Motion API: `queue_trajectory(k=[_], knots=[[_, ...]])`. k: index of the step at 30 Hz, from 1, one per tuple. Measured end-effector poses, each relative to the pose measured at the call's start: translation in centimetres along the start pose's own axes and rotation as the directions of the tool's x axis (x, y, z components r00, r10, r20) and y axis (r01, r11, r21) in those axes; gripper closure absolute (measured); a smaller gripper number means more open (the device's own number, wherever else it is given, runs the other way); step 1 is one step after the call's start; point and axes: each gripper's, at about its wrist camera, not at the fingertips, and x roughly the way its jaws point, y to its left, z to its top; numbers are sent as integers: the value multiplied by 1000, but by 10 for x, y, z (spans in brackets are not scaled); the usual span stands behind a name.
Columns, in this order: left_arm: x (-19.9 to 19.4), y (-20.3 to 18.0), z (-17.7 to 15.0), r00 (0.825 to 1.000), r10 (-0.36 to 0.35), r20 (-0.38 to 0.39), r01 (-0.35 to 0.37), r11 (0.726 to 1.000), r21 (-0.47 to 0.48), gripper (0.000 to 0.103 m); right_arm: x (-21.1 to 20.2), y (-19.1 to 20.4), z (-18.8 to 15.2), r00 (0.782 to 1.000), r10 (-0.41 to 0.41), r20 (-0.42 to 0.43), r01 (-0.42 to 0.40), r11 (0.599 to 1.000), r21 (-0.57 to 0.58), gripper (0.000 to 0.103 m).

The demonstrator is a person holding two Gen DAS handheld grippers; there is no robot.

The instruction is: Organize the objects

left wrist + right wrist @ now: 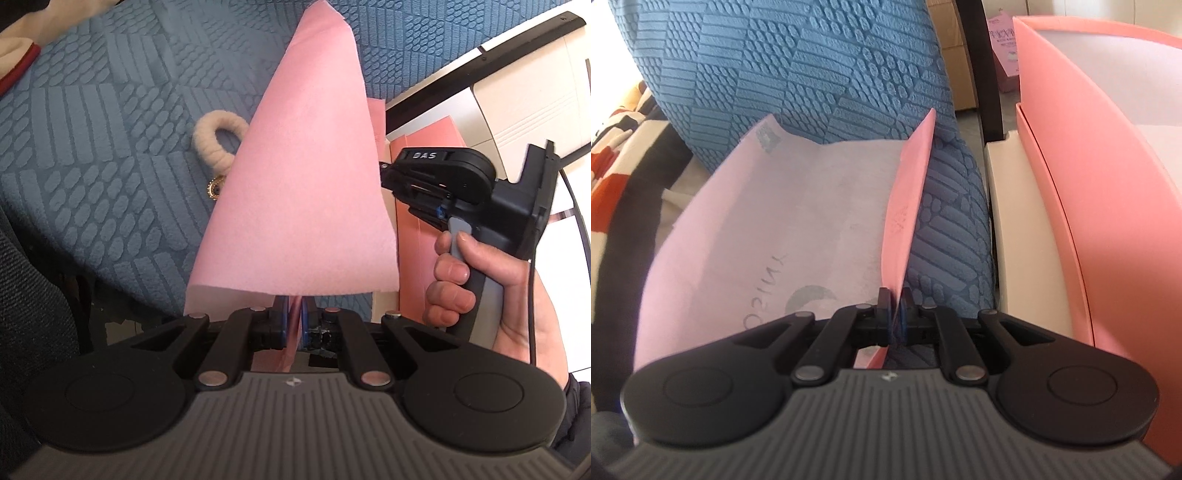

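A pink fabric bag [299,192] is held up over the blue textured bed cover [110,122]. My left gripper [294,317] is shut on its near edge, the pink sheet pinched between the blue pads. My right gripper [894,314] is shut on another edge of the same bag [783,221], whose pale inner side with grey lettering spreads to the left. In the left wrist view the right gripper [384,168] touches the bag's right edge, held by a hand [465,273]. A cream rope keyring [218,142] lies on the cover, partly hidden by the bag.
A pink box [1089,192] stands at the right on a cream surface [1015,229]; it also shows in the left wrist view [424,236]. A dark bed frame bar [491,55] runs behind. Patterned red, black and white cloth [617,155] lies at the left.
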Motion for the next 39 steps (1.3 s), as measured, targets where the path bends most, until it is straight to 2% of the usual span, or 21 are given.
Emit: queue_trajectory(k=[3, 5, 7, 8, 15, 18, 22, 30, 36, 39], knots=[[-1, 1, 1, 1000, 2, -1, -2, 1000, -20, 94, -10, 3, 0, 999, 8, 42, -8, 1000, -18, 92], [0, 5, 1, 1000, -14, -11, 13, 998, -58, 95, -18, 5, 0, 997, 39, 68, -38, 999, -14, 85], [0, 9, 1, 1000, -24, -17, 22, 995, -92, 94, -26, 6, -2, 993, 83, 89, -83, 997, -5, 70], [0, 11, 2, 999, -27, -18, 25, 994, -105, 94, -30, 8, -4, 990, 103, 96, -103, 995, -5, 69], [-1, 10, 2, 1000, -23, -13, 21, 990, -138, 94, -43, 33, -19, 971, 234, 50, -229, 970, -84, 69], [-2, 7, 2, 1000, -20, -11, 18, 990, -140, 94, -37, 45, -26, 977, 214, -1, -212, 967, -142, 72], [-3, 4, 2, 1000, -12, -11, 10, 990, -138, 94, -23, 48, -35, 985, 164, -60, -172, 974, -150, 84], [-13, -11, 0, 1000, 23, 13, -21, 996, -86, 94, 1, 40, -40, 977, 171, -128, -184, 979, -93, 84], [-23, -30, 1, 997, 52, 50, -52, 999, 9, 94, 5, 45, -45, 974, 166, -152, -184, 976, -115, 84], [-25, -31, 2, 995, 64, 72, -68, 996, 60, 94, 5, 43, -46, 972, 177, -154, -193, 977, -90, 85]])
